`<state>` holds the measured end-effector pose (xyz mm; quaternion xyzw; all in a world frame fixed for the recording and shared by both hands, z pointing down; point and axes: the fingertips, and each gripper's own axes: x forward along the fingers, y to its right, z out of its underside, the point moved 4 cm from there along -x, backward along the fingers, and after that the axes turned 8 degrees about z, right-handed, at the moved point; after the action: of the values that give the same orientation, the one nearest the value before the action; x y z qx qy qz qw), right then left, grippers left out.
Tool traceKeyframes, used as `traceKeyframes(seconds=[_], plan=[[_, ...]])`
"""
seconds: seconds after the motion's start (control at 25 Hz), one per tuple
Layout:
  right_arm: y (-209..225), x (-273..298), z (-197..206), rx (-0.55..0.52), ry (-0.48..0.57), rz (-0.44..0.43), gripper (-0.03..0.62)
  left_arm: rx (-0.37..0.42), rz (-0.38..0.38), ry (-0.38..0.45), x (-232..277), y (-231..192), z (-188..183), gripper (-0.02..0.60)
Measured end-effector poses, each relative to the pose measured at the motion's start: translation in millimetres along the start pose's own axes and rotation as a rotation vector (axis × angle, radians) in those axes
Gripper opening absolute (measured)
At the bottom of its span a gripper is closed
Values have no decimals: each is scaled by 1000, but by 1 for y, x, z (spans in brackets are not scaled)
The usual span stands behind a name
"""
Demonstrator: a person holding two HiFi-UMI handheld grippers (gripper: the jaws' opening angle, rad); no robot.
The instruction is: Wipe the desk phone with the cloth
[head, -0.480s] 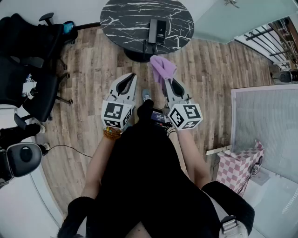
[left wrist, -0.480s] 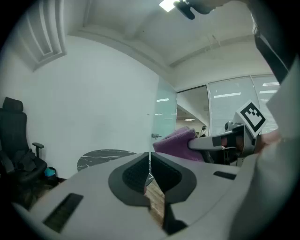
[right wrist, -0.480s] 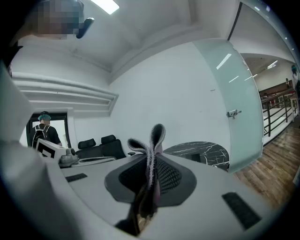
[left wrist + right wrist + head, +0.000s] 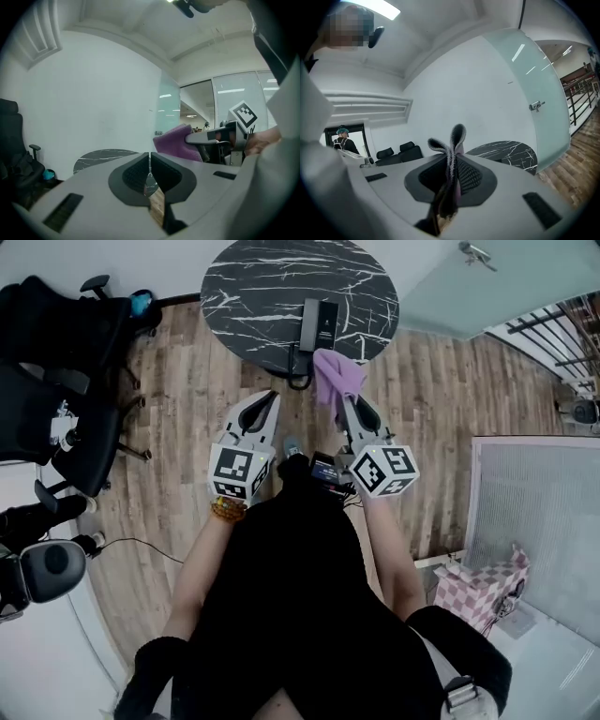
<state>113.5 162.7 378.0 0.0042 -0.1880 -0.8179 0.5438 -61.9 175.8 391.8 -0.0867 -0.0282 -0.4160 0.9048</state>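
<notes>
A dark desk phone (image 4: 320, 324) lies near the front edge of a round black marble table (image 4: 253, 287), its cord hanging over the rim. My right gripper (image 4: 342, 395) is shut on a purple cloth (image 4: 336, 377), which sticks up between the jaws in the right gripper view as grey-purple folds (image 4: 451, 154). It hovers just short of the table's edge, below the phone. My left gripper (image 4: 272, 394) is held beside it, jaws together with nothing in them (image 4: 149, 161). The cloth (image 4: 176, 142) also shows in the left gripper view.
Black office chairs (image 4: 56, 381) stand at the left on the wood floor. A frosted glass wall (image 4: 450, 287) runs behind the table at the right. A white ribbed panel (image 4: 534, 512) and a pink checked bag (image 4: 483, 587) are at the right.
Both grippers and the person have come closer to the table. The cloth stays gripped in the right gripper.
</notes>
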Motion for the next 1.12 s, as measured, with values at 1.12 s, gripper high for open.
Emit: traceKeyframes(seconds=[1.12], plan=[[108,233,-24,-359,-229,-207,61,19,-21,-68,196,-114,4,24]])
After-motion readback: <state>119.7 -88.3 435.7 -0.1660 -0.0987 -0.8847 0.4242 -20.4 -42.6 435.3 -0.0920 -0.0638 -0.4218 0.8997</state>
